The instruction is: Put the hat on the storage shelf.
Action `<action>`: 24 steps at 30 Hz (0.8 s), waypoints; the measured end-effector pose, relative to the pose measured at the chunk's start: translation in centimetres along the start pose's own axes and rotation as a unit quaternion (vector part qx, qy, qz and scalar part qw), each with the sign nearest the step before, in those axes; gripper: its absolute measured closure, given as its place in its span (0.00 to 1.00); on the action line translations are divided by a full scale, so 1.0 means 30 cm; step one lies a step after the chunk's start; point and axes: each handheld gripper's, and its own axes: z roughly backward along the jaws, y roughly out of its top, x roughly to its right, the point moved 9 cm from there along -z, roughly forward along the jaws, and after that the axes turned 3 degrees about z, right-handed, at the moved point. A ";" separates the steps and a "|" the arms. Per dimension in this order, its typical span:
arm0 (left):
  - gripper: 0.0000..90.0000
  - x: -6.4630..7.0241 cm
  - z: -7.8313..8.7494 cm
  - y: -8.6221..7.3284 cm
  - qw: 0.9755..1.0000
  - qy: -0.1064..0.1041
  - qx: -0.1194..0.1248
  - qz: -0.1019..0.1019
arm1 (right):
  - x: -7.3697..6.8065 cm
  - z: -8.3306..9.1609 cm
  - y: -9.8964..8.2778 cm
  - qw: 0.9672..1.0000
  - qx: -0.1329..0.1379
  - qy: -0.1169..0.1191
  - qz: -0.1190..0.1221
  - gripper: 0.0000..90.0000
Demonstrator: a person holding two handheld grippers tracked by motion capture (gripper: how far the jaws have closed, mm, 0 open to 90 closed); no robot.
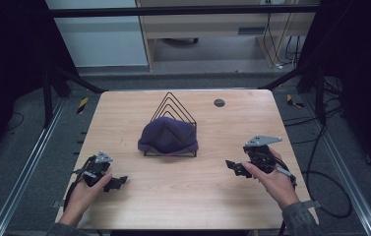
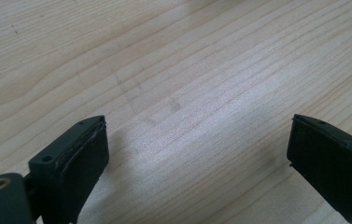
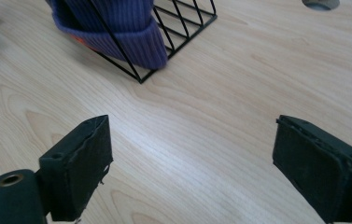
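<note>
Now: purple knit beanie (image 1: 168,137) draped over black wire rack (image 1: 174,104), ahead of and between left gripper (image 1: 120,182) and right gripper (image 1: 231,165); both released, jaws wide over bare desk (image 1: 183,191).

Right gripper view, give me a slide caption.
Open right hand-held gripper faces a purple beanie draped over a wire rack.

High view overhead from near side, facing forward-down on table (image 1: 252,105); gripper views low, close over wood; right one shares hat (image 3: 117,23) rack (image 3: 183,28)
</note>
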 end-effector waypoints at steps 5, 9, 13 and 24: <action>0.06 0.001 -0.004 -0.004 1.000 0.001 -0.004 0.000 | 0.010 -0.010 -0.051 1.000 -0.007 -0.002 -0.011 0.13; 0.06 0.002 -0.008 -0.008 1.000 0.001 -0.007 0.001 | 0.022 -0.012 -0.080 1.000 -0.013 -0.008 -0.017 0.13; 0.05 0.003 -0.011 -0.010 1.000 0.002 -0.010 0.003 | 0.031 -0.013 -0.102 1.000 -0.018 -0.009 -0.023 0.13; 0.01 0.010 -0.018 -0.016 1.000 0.003 -0.012 -0.006 | 0.073 -0.030 -0.175 0.998 -0.039 -0.023 -0.035 0.13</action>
